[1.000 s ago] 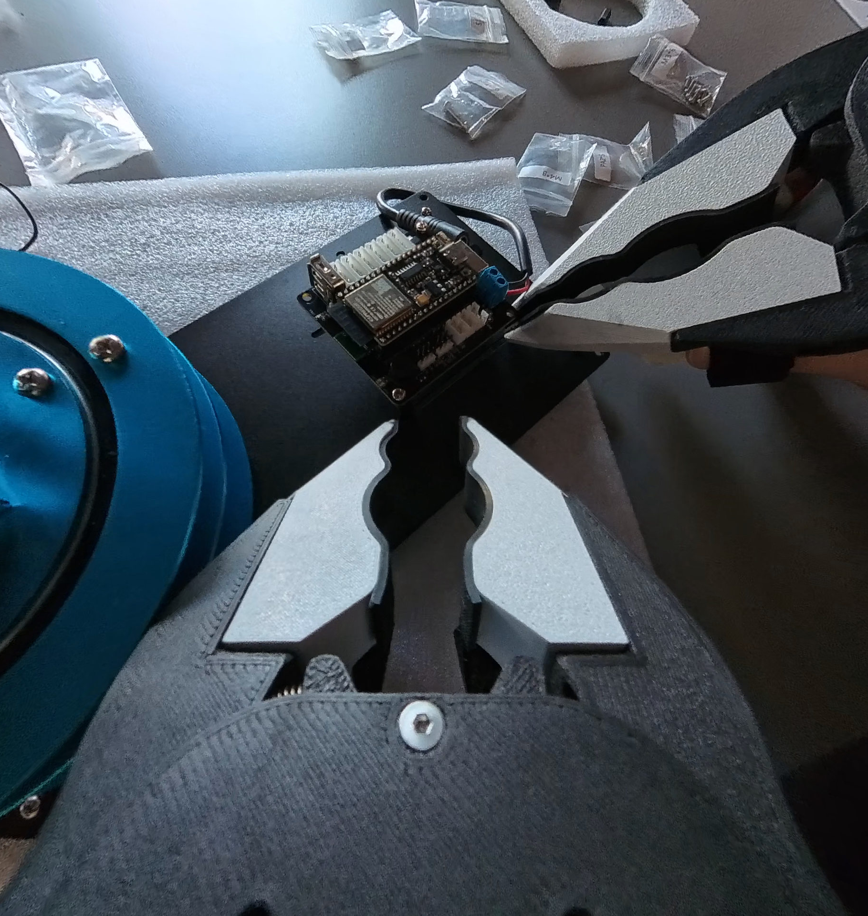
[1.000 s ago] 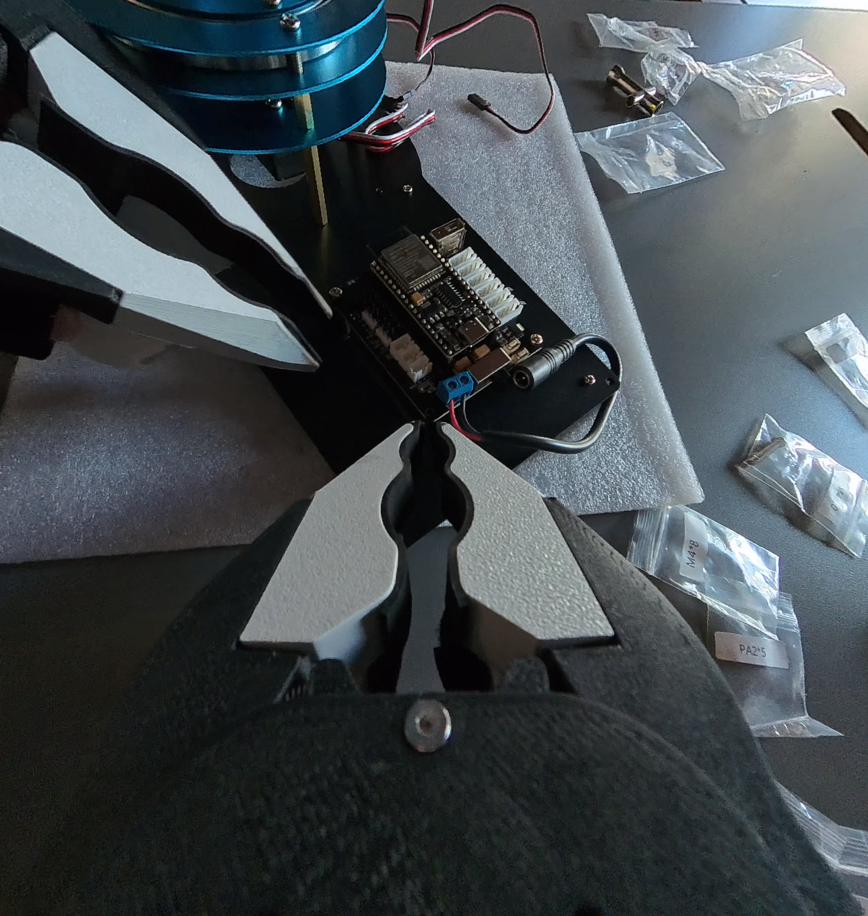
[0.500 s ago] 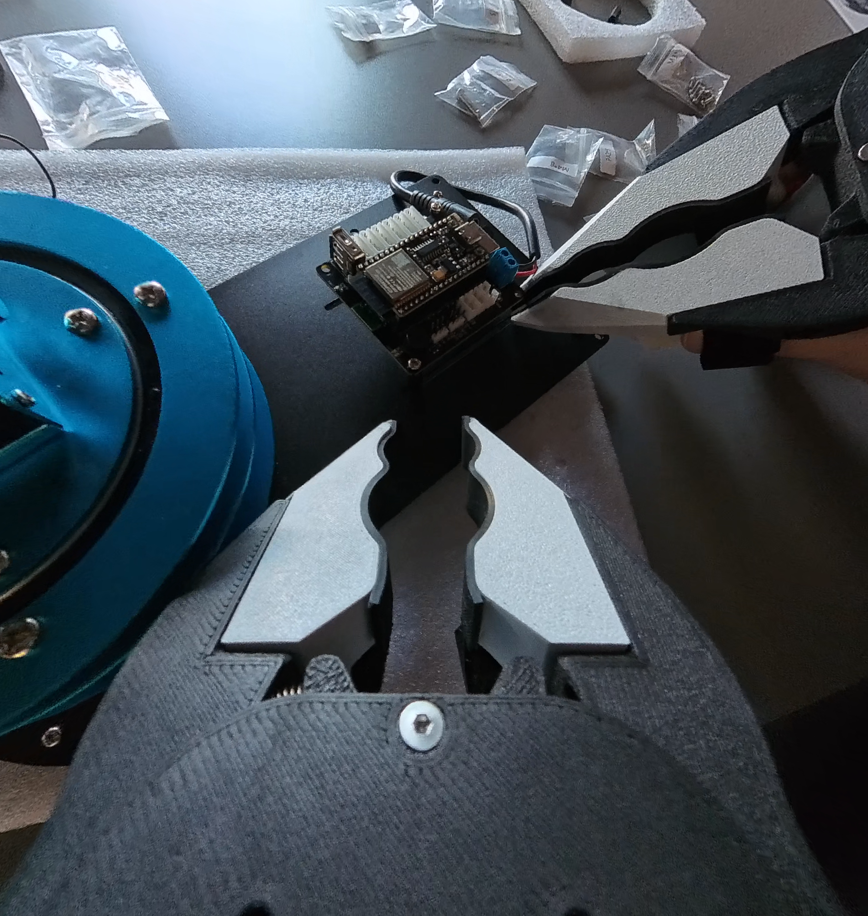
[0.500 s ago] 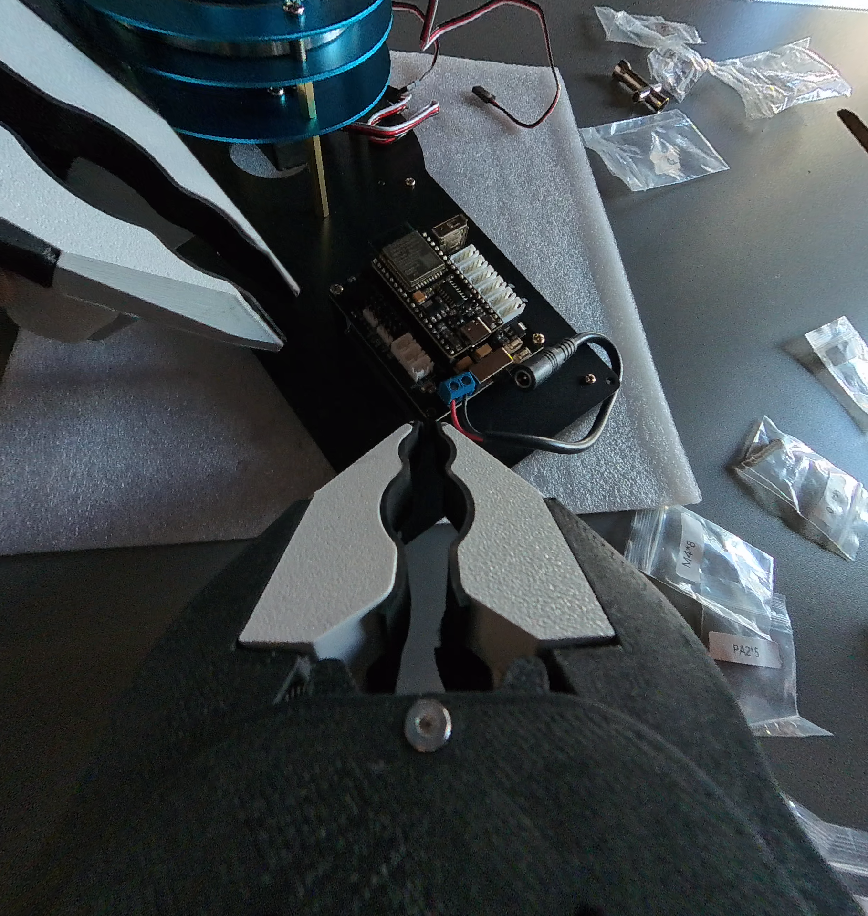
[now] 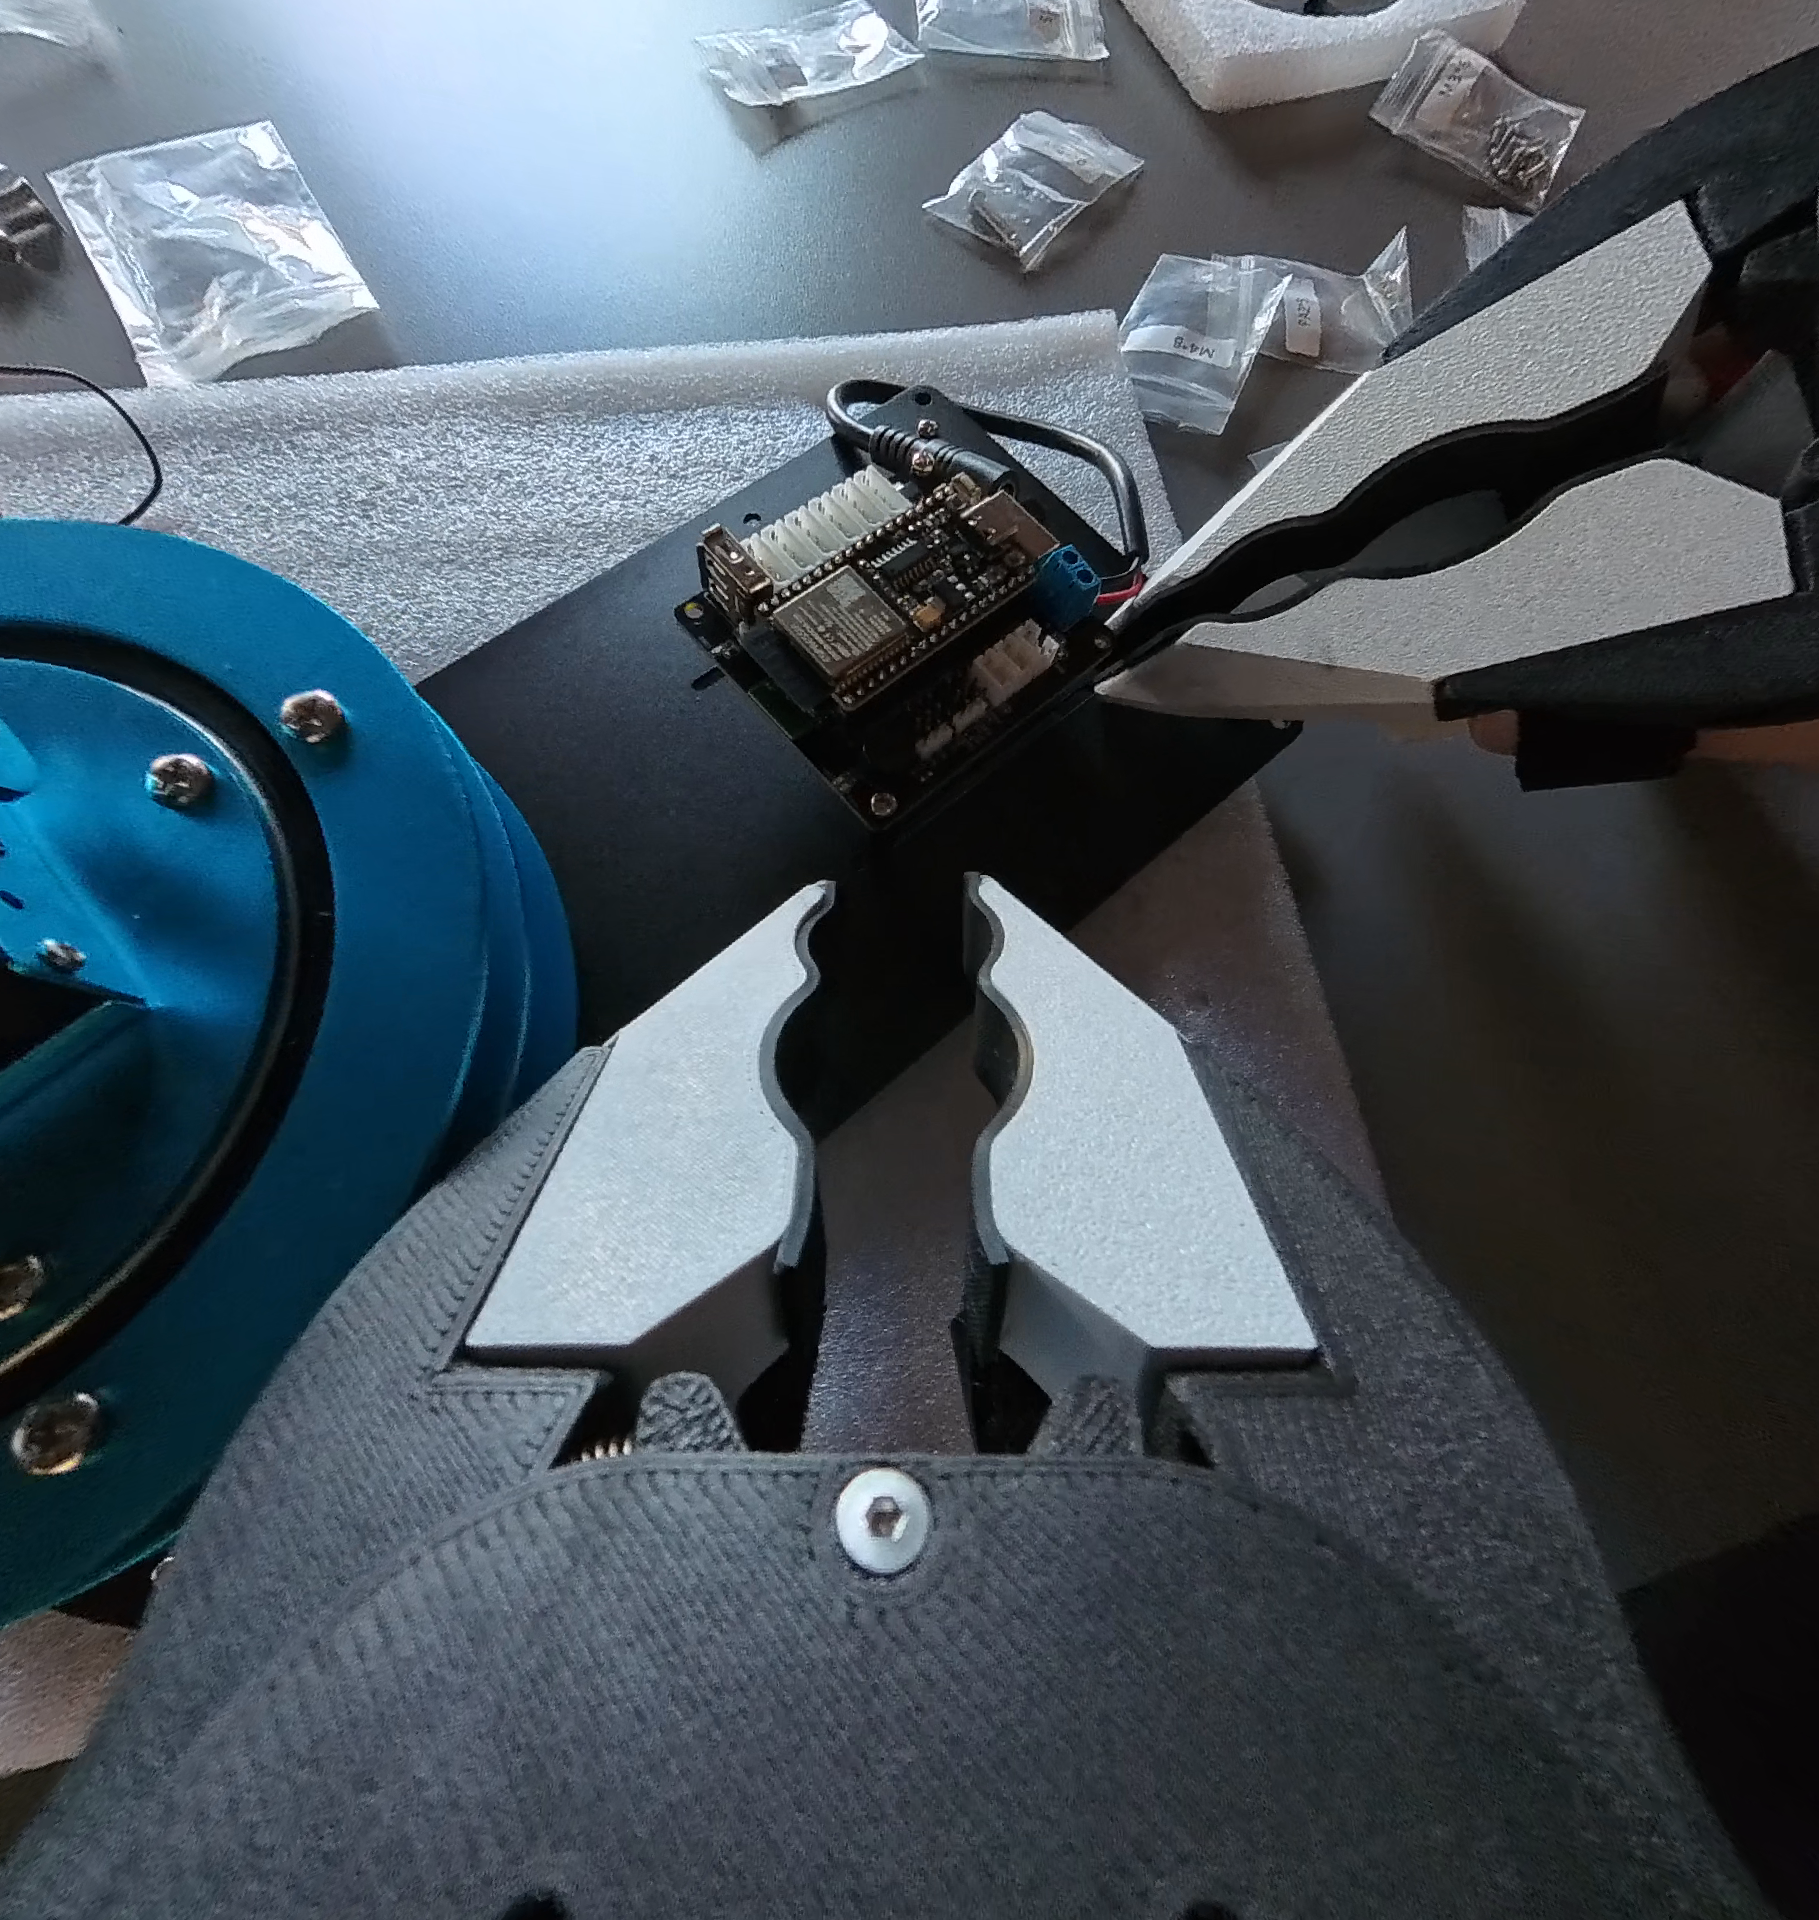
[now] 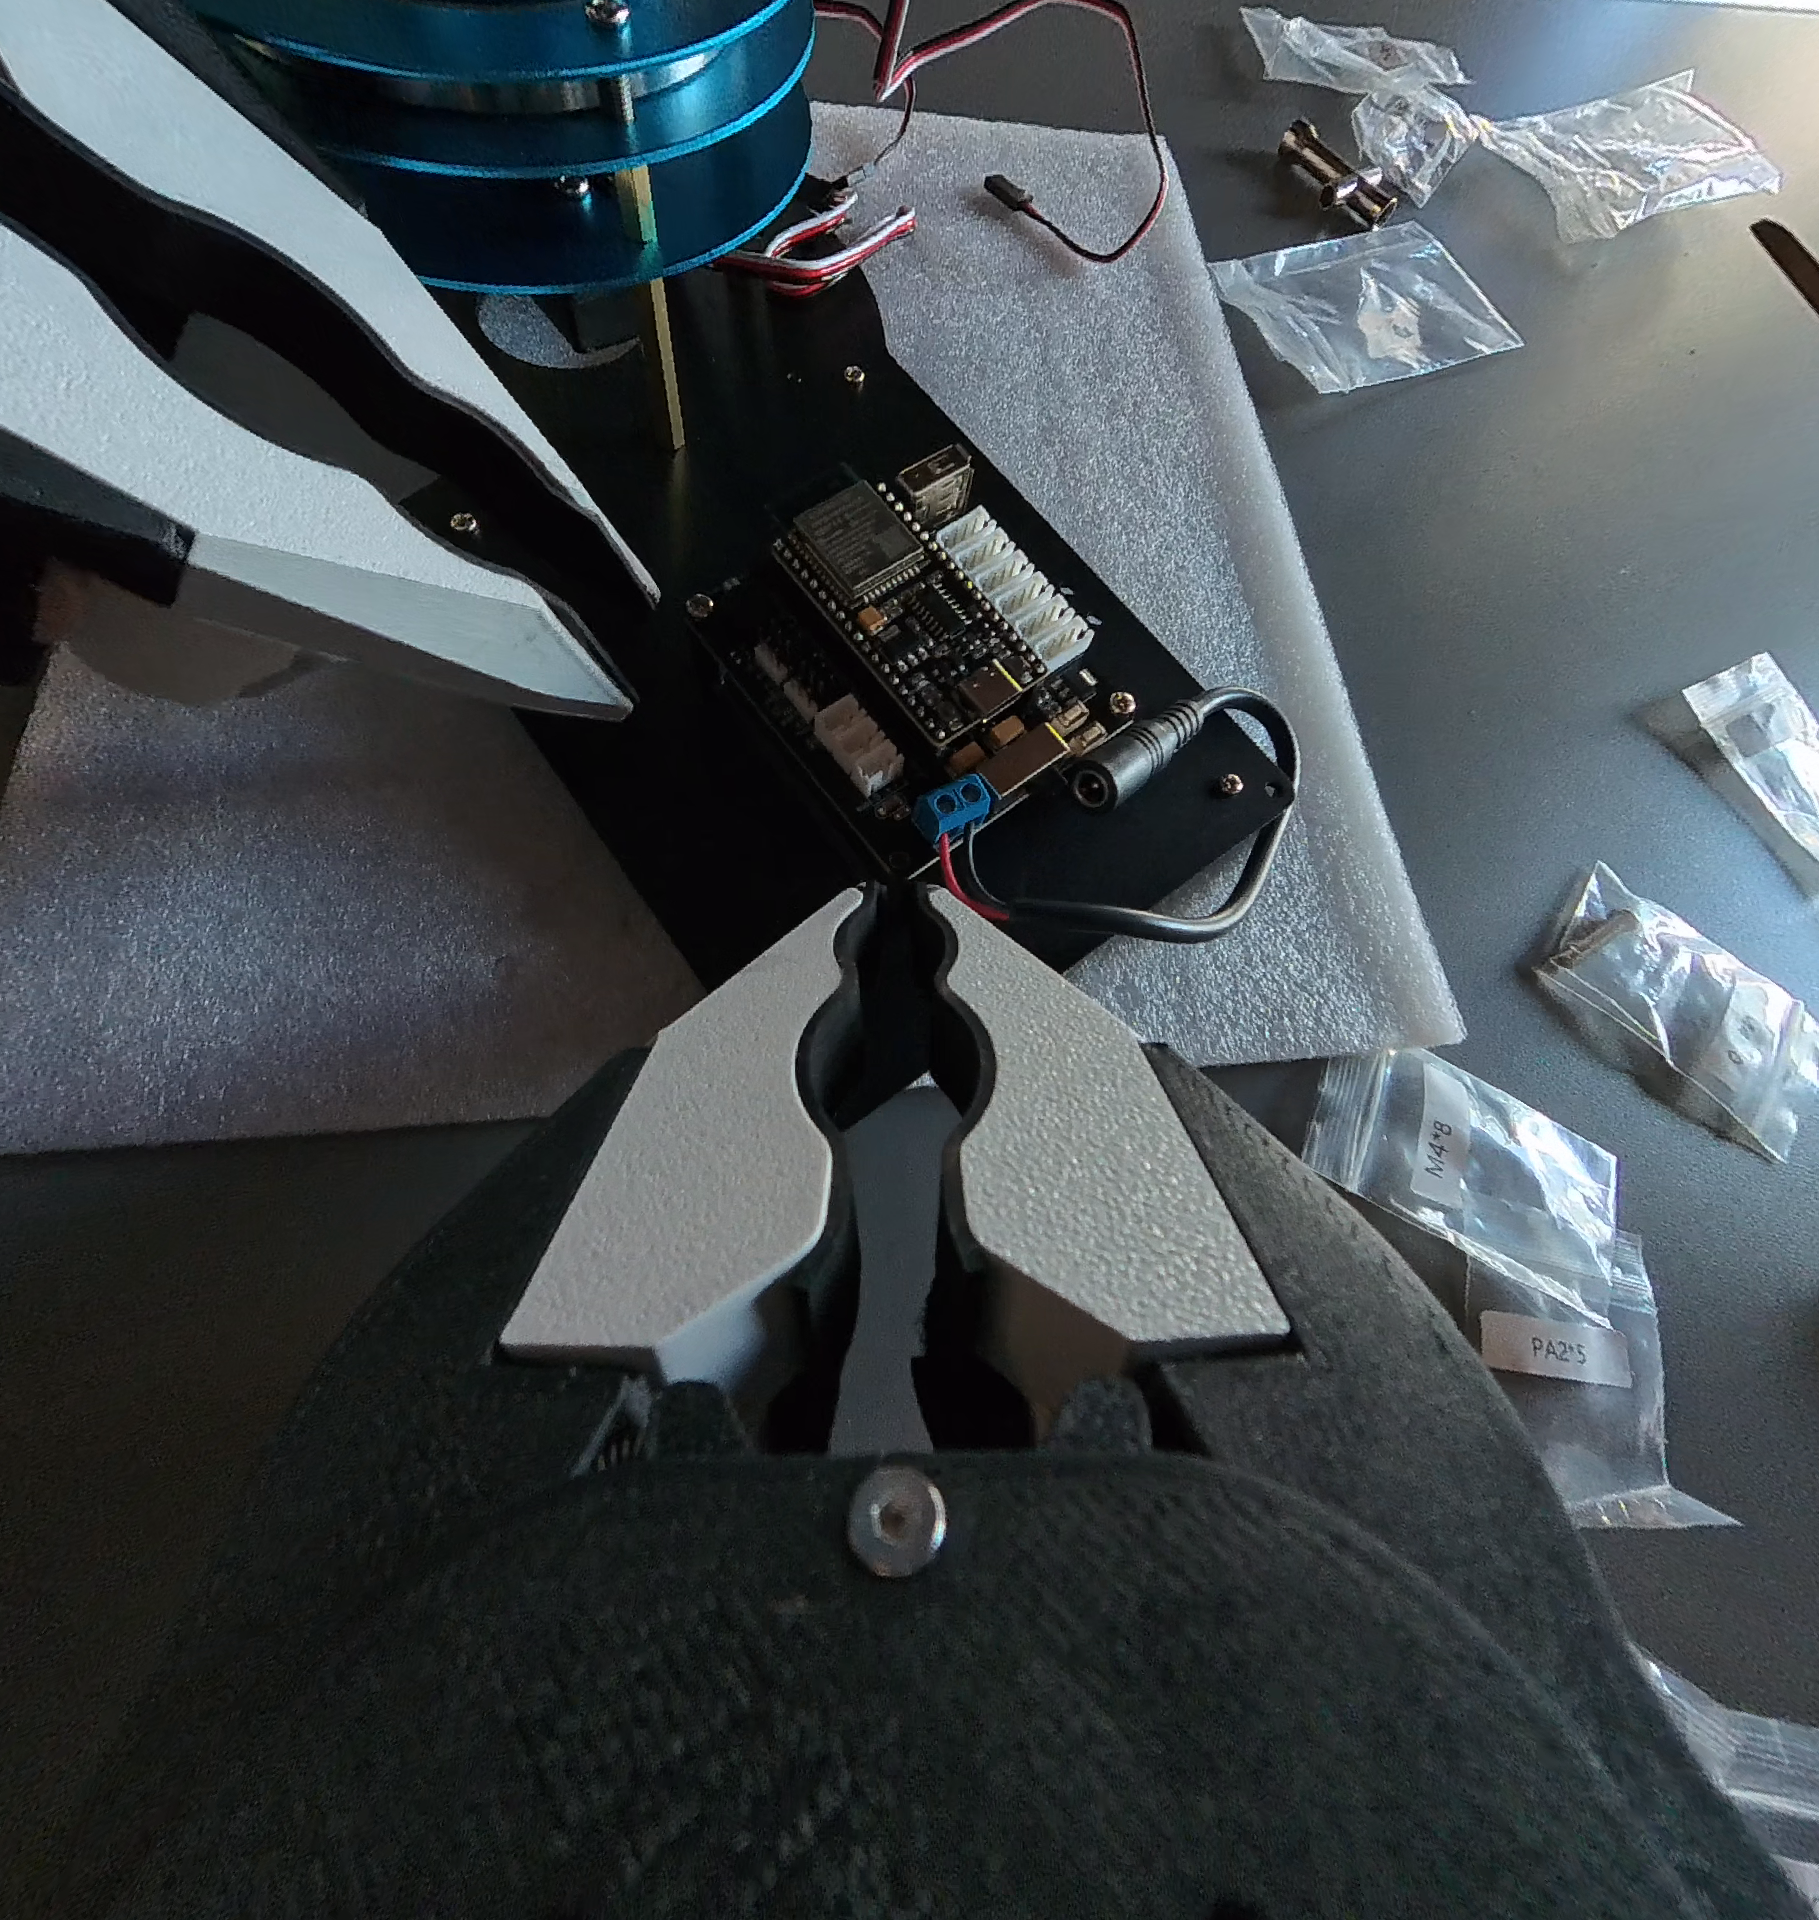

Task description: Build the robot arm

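Note:
A black base plate (image 5: 624, 779) lies on a white foam sheet (image 5: 469, 436). It carries a circuit board (image 5: 884, 623) and a blue round turntable (image 5: 385, 935). My left gripper (image 5: 894, 894) is open and empty, low over the plate's edge just short of the board. My right gripper (image 6: 897, 896) is shut, its tips almost touching, with nothing seen between them. It sits at the plate's (image 6: 676, 831) near edge by the blue terminal (image 6: 952, 808) and its red and black wire. The right gripper also shows in the left wrist view (image 5: 1118, 652), and the left gripper in the right wrist view (image 6: 640, 655).
Several clear bags of small parts (image 6: 1362, 307) lie on the dark table around the foam sheet (image 6: 1071, 364). A barrel jack (image 6: 1144, 753) and its cable loop off the board (image 6: 926, 634). Servo wires (image 6: 1092, 239) trail from the turntable (image 6: 572, 125). A white foam block (image 5: 1300, 42) lies far back. The tips of one gripper are about 7 centimetres away from the tips of the other. My right tips are roughly 5 centimetres from the barrel jack (image 6: 1144, 753). It is also in sight in the left wrist view (image 5: 952, 459).
My left gripper drew back a little from the board, bringing more of the turntable into view, then eased forward slightly. It stayed open. My right gripper has hardly moved.

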